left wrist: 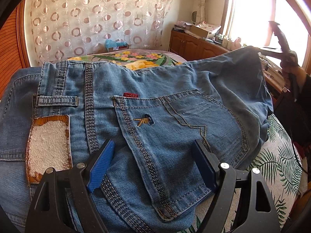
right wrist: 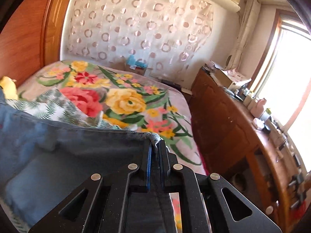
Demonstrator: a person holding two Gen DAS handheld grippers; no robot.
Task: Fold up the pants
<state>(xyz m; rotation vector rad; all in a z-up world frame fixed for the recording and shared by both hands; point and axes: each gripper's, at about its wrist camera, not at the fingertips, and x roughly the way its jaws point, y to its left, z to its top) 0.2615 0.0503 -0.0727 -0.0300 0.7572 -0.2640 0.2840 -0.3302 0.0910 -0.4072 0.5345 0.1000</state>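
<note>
Blue denim pants (left wrist: 175, 120) lie seat-up on the bed, showing a back pocket with a small embroidered mark, a red tab and a worn waistband patch (left wrist: 48, 145). My left gripper (left wrist: 153, 155) stands open just over the pocket, its blue pads (left wrist: 101, 165) spread apart with nothing pinched. In the right wrist view my right gripper (right wrist: 155, 145) is shut on a folded edge of the pants (right wrist: 77, 155), holding it up off the bed. In the left wrist view that raised corner (left wrist: 250, 58) hangs at the right, by a person's hand (left wrist: 291, 71).
The bed carries a floral blanket (right wrist: 126, 101) and a leaf-print sheet (left wrist: 276, 165). A wooden cabinet (right wrist: 223, 116) with clutter on top runs along the right under a bright window (left wrist: 252, 15). A patterned curtain (left wrist: 97, 19) hangs behind, and a wooden headboard (right wrist: 25, 38) stands left.
</note>
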